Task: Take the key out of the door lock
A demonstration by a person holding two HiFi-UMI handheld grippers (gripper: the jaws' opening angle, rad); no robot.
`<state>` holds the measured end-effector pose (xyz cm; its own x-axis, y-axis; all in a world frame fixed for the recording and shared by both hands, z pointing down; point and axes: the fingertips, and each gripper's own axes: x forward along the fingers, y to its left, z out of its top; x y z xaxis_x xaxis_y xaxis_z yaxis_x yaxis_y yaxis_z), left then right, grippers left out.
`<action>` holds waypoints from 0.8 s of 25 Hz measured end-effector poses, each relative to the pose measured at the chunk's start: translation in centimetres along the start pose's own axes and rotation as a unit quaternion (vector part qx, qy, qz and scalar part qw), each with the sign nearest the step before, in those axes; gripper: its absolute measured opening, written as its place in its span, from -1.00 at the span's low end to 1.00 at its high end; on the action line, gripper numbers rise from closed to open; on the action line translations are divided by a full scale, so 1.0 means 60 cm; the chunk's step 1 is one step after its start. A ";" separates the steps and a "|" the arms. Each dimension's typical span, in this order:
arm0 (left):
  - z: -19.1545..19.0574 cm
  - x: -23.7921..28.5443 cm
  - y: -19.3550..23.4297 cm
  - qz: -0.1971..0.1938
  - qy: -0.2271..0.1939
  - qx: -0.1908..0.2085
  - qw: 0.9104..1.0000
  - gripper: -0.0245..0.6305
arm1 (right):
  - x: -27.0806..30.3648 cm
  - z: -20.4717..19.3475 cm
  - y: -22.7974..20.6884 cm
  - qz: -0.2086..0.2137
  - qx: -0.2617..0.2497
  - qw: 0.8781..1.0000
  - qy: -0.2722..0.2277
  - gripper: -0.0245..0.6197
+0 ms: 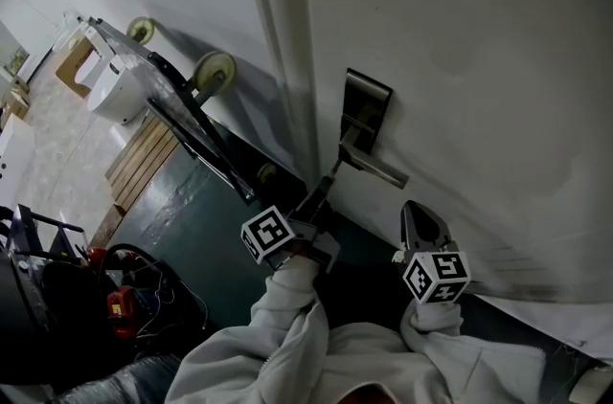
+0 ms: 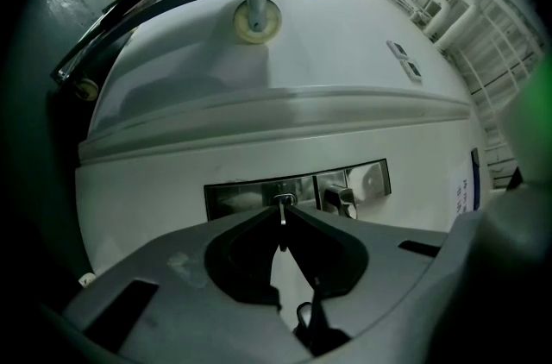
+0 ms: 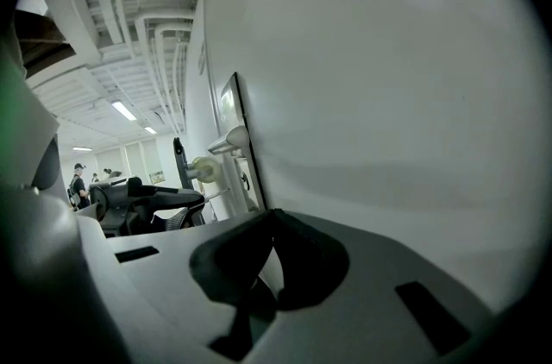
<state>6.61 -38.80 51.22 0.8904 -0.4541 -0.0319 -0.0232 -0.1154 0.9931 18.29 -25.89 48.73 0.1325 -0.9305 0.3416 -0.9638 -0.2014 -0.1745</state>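
Extraction step. Left gripper [image 2: 281, 210] clamped on key [image 2: 282, 229], lock [image 2: 241, 197] just ahead of tips; can't tell if key's clear. Next: straight pull back, no twist. Right gripper [image 3: 269, 217] closed, empty.

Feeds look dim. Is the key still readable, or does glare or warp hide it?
Left gripper view: fisheye bends the door, dark corners, sheen on the lock plate, yet the key shows sharp between the fingers. Head view: dim, black at the bottom; key too small to tell at the left gripper.
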 end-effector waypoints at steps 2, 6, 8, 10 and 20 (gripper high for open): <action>0.002 -0.008 0.005 0.006 -0.001 0.007 1.000 -0.85 | 0.000 0.000 0.003 0.002 -0.001 1.000 0.000 -0.76; 0.008 -0.026 0.015 0.022 -0.003 0.029 0.999 -0.85 | 0.000 -0.001 0.009 0.007 -0.003 1.000 0.000 -0.76; 0.011 -0.034 0.017 0.030 -0.002 0.054 0.998 -0.85 | 0.000 -0.002 0.012 0.009 -0.004 1.000 0.000 -0.76; 0.013 -0.042 0.022 0.038 0.000 0.079 0.996 -0.85 | 0.001 -0.002 0.012 0.010 -0.004 1.000 -0.001 -0.76; 0.028 -0.071 0.019 0.074 0.019 0.219 0.973 -0.85 | 0.000 0.003 0.012 0.013 -0.005 1.000 -0.005 -0.76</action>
<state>2.05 -38.47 52.28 0.8789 -0.4618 0.1193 -0.3352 -0.4200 0.8433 17.66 -26.10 48.47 0.1104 -0.9381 0.3284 -0.9692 -0.1747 -0.1734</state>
